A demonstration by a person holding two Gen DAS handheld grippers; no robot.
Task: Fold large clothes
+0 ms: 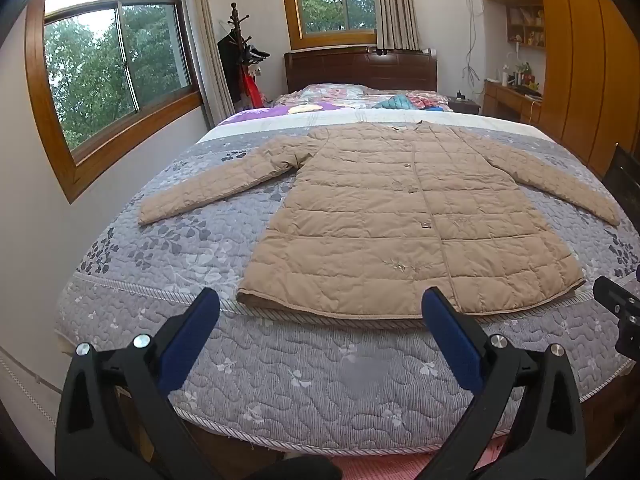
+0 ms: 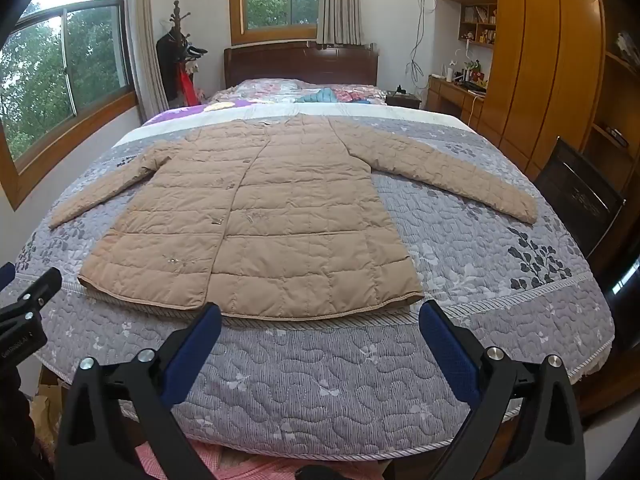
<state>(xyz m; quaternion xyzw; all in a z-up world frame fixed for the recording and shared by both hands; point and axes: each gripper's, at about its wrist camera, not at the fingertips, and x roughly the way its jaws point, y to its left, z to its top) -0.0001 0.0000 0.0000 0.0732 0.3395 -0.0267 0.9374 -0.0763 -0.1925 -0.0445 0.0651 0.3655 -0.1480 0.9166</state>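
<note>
Jaws of left gripper and right gripper spread wide, empty, hovering off bed's near edge. Tan quilted coat flat on bed, hem at near edge, sleeves splayed. Risks: puffy fabric slipping from pinch, uneven fold, grabbing quilt too.

1. Your right claw stands wide, its blue-padded fingers empty above the near edge of the bed.
2. A tan quilted long-sleeved coat lies flat, front up, on the grey leaf-patterned quilted bedspread, sleeves spread outward.
3. Its hem sits just beyond your fingertips, not touching.
4. The other black claw pokes in at the left edge.
</note>
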